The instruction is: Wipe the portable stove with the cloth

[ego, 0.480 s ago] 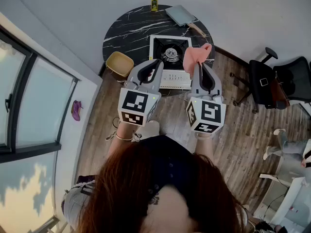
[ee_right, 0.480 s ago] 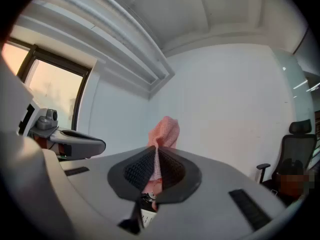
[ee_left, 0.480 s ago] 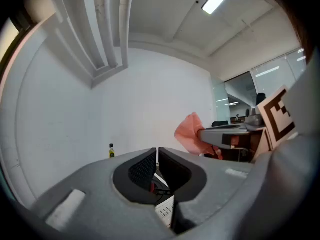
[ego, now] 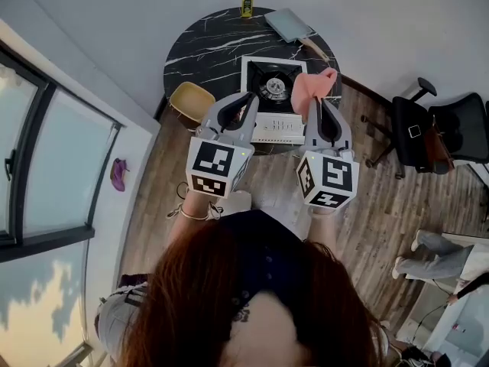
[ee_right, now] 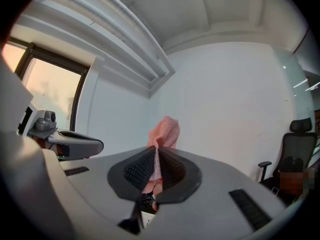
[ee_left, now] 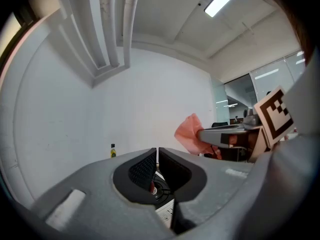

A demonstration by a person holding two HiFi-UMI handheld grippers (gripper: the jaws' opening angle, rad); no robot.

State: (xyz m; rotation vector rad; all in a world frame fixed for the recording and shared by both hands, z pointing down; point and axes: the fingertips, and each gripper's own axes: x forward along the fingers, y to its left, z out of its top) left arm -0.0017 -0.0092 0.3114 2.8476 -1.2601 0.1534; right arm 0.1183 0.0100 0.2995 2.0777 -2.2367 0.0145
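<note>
Cloth (ee_right: pixel 165 131) is pinched in my right gripper (ee_right: pixel 156 160), jaws clamped on one bunched fold, with the pink rest standing up past the tips. It's in the air by the right edge of the stove (ego: pixel 269 90), not on it. Left gripper (ee_left: pixel 157 159): jaws nearly together, nothing between them, hovering just beside the right one over the stove's front.

Cloth reads light, soft and floppy. Little slip risk, but the free part will flop, so I'd lay it flat on the metal top and drag. Stove looks light enough to skid on the marble table (ego: pixel 200 48); bracing its front panel with the left seems wise. Bottle (ego: pixel 247 0) stands at the far rim, well apart.
</note>
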